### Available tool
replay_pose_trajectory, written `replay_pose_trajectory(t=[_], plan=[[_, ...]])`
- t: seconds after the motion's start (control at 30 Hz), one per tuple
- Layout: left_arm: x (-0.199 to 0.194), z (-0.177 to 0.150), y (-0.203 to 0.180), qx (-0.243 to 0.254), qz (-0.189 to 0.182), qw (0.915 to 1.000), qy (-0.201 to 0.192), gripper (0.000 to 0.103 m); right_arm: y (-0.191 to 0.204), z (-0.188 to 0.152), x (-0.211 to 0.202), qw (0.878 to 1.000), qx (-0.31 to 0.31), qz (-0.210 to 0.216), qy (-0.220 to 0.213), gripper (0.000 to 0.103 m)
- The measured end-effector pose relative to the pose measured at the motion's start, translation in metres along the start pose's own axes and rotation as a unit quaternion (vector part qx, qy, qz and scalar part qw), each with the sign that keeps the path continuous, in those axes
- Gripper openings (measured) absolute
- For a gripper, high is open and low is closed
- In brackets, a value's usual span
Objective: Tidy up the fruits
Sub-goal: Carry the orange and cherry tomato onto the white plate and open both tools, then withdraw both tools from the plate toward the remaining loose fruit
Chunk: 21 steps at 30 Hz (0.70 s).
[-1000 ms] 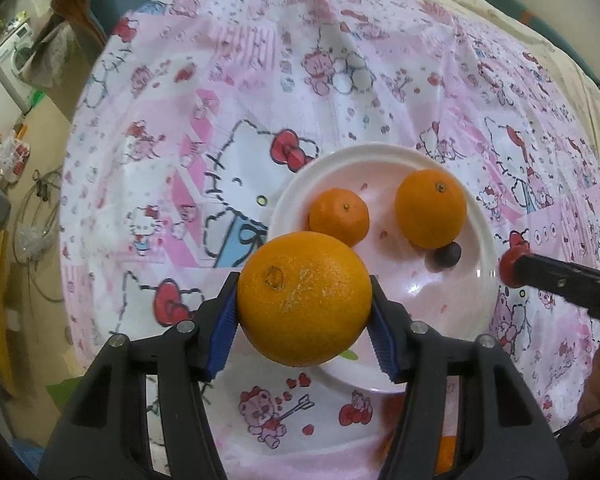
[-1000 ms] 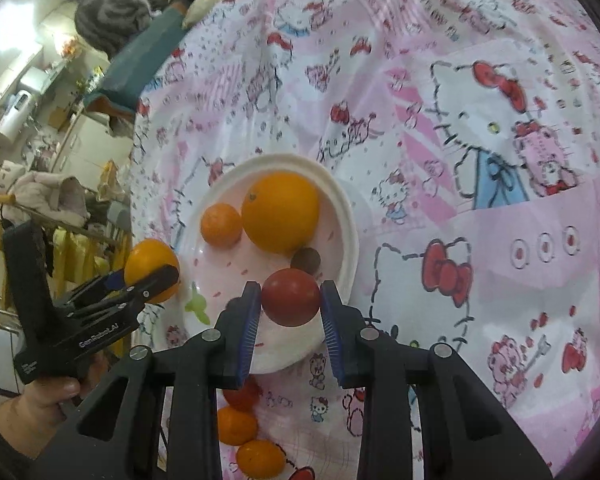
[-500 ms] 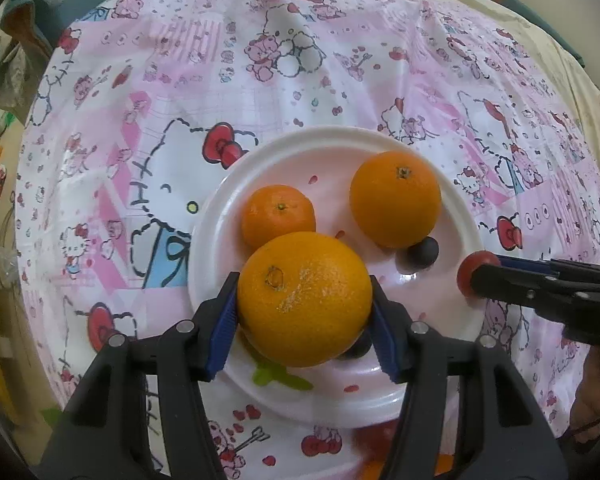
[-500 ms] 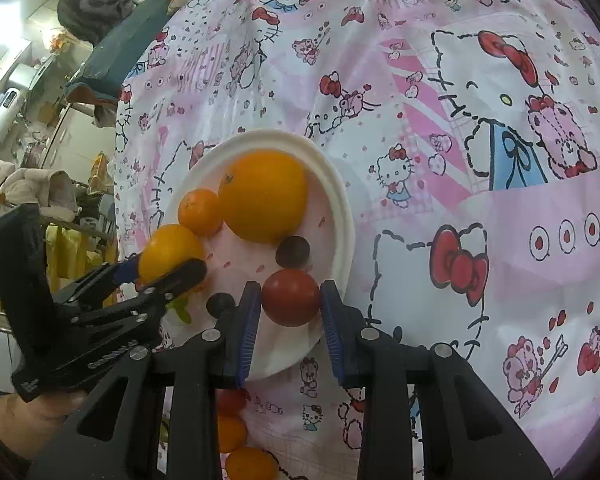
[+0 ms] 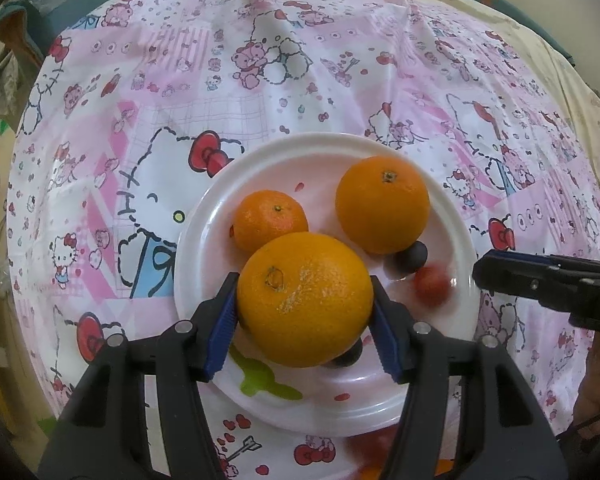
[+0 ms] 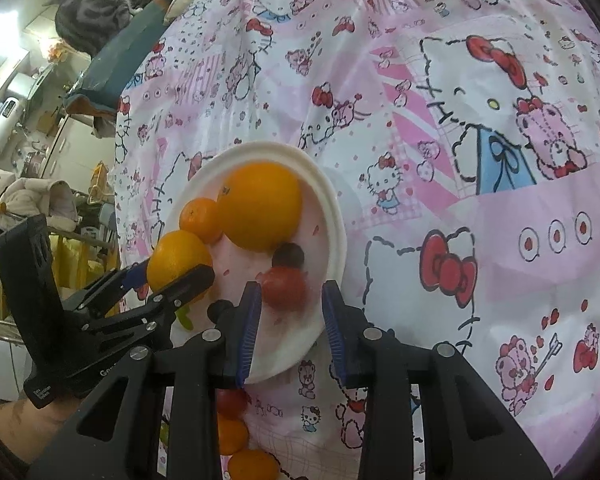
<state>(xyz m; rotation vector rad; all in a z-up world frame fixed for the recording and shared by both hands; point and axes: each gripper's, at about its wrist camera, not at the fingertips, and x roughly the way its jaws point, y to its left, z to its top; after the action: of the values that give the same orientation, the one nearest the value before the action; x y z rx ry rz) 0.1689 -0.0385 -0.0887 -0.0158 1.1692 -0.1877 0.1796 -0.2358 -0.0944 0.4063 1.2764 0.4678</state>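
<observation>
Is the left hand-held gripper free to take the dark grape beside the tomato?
Probably not: the left hand-held gripper is shut on an orange, though the grape lies uncovered.

Pink cartoon-print tablecloth (image 5: 220,80) (grey striped cat (image 6: 90,12) beyond its edge)

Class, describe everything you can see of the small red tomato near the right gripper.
The small red tomato is round, smooth and glossy, slightly blurred. It lies on the white round plate, beside a small dark round fruit. It sits between the right gripper's blue pads, nearer the left pad, with a clear gap to the other. The jaws stand apart, not clamping it.
</observation>
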Motion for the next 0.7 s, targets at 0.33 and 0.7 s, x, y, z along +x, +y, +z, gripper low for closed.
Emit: replay_pose_trajectory(t=[0.33,0.7], plan=[[0.006,0.001,0.003,-0.020,-0.018,0.9994,0.023,0.059,0.001,0.004,-0.008,1.000,-0.001,-0.011,-0.020,0.039],[-0.012,0.010,-0.003,-0.005,0.005,0.9995,-0.029,0.091,-0.003,0.007,-0.022,0.999,0.010,-0.009,-0.049,0.079]])
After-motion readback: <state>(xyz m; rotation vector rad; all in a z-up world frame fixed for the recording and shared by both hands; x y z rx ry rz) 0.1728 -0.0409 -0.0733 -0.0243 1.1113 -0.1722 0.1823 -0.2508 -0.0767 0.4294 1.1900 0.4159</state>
